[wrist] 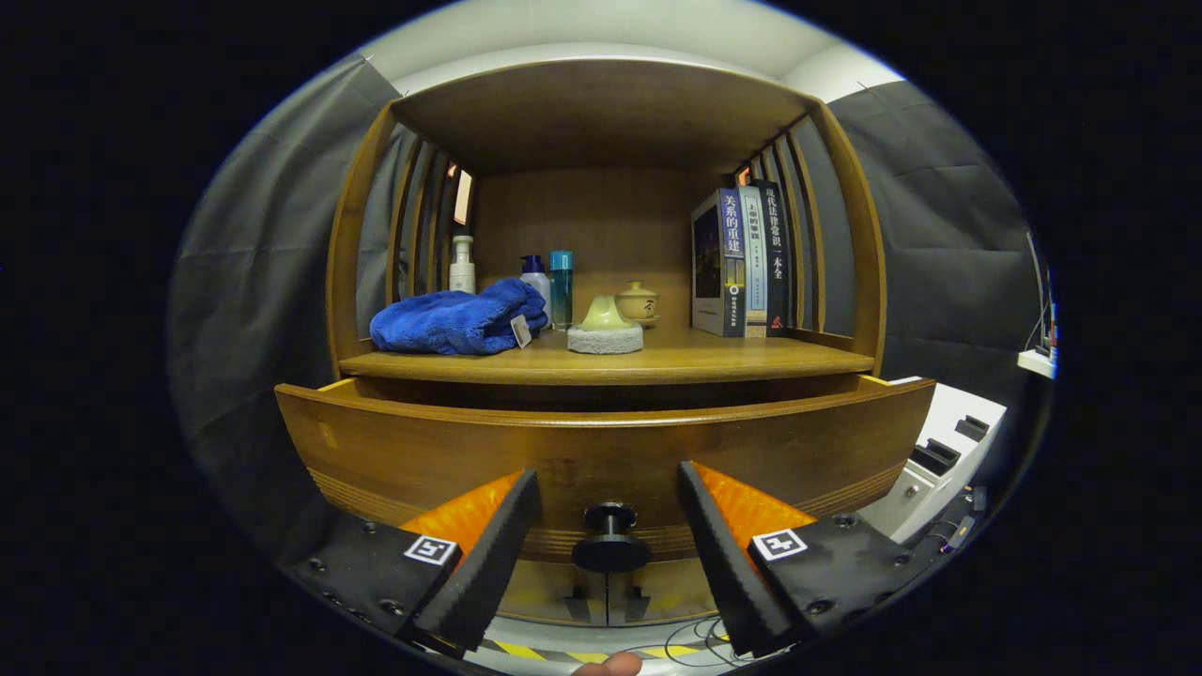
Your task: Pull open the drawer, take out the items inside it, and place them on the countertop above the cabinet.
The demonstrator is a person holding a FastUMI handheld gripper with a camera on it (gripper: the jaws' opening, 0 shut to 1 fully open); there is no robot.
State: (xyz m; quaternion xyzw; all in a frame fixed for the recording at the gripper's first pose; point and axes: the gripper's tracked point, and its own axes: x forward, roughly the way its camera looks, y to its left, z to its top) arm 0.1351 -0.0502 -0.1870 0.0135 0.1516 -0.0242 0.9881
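The hand-held gripper (608, 526) hangs in front of a brown wooden cabinet, its two fingers spread wide and holding nothing. Right between them sits the round black knob (610, 543) of the wide wooden drawer (423, 451), and neither finger touches it, with a clear gap on both sides. The drawer front stands forward of the countertop, so it looks pulled out a little, though its inside is hidden from here and I cannot tell what lies in it.

Above the drawer runs the wooden countertop (732, 361), and it is busy. On its left lies a crumpled blue towel (455, 322). Behind the towel stand a white pump bottle (462, 265), a white bottle with a dark blue cap (534, 272) and a slim teal bottle (561, 287). Near the middle sits a pale green cone-shaped piece on a round grey pad (606, 329), with a small cream lidded teacup (639, 302) just behind it. To the right, three upright books (742, 263) lean against the slatted side wall.
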